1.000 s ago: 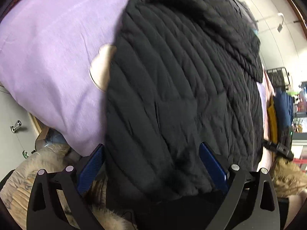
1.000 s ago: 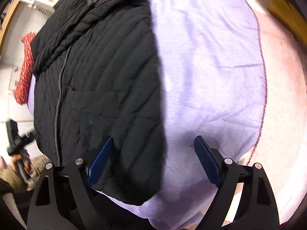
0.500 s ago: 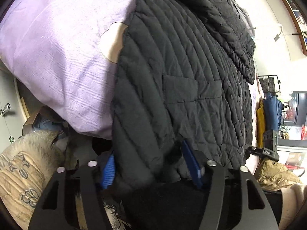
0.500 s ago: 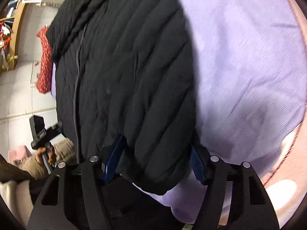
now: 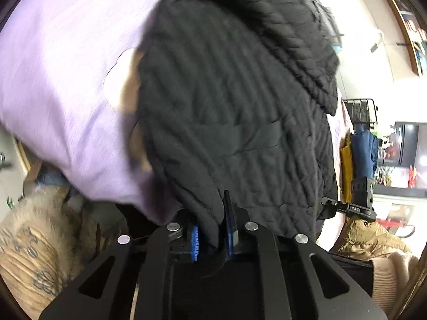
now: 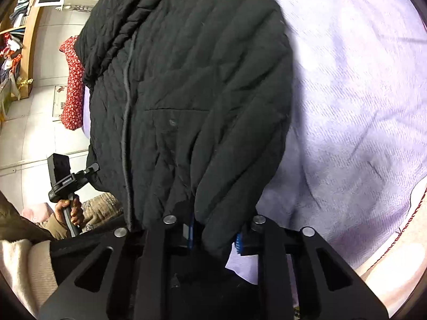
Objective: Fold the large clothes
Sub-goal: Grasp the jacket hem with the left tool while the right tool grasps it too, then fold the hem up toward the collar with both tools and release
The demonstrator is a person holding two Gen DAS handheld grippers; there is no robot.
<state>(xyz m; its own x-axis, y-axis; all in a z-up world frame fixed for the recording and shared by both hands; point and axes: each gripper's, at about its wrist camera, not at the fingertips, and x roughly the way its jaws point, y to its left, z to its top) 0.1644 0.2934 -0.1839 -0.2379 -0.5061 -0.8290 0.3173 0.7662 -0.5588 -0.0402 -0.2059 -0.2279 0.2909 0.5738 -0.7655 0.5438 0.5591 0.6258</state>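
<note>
While both sets of jaws are closing on the jacket's hem, the left gripper (image 5: 212, 236) pinches a fold at one bottom corner and the right gripper (image 6: 214, 236) a thicker bunch at the other. From there the jacket (image 6: 186, 85) lies flat, zipper up, on the purple sheet (image 6: 360, 93). Best lift both corners evenly, keeping the hem taut, and carry it toward the collar.

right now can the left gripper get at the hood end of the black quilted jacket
Probably not: the left gripper is closing on the black quilted jacket at its near hem, and the hood lies at the far end across the lilac sheet.
</note>
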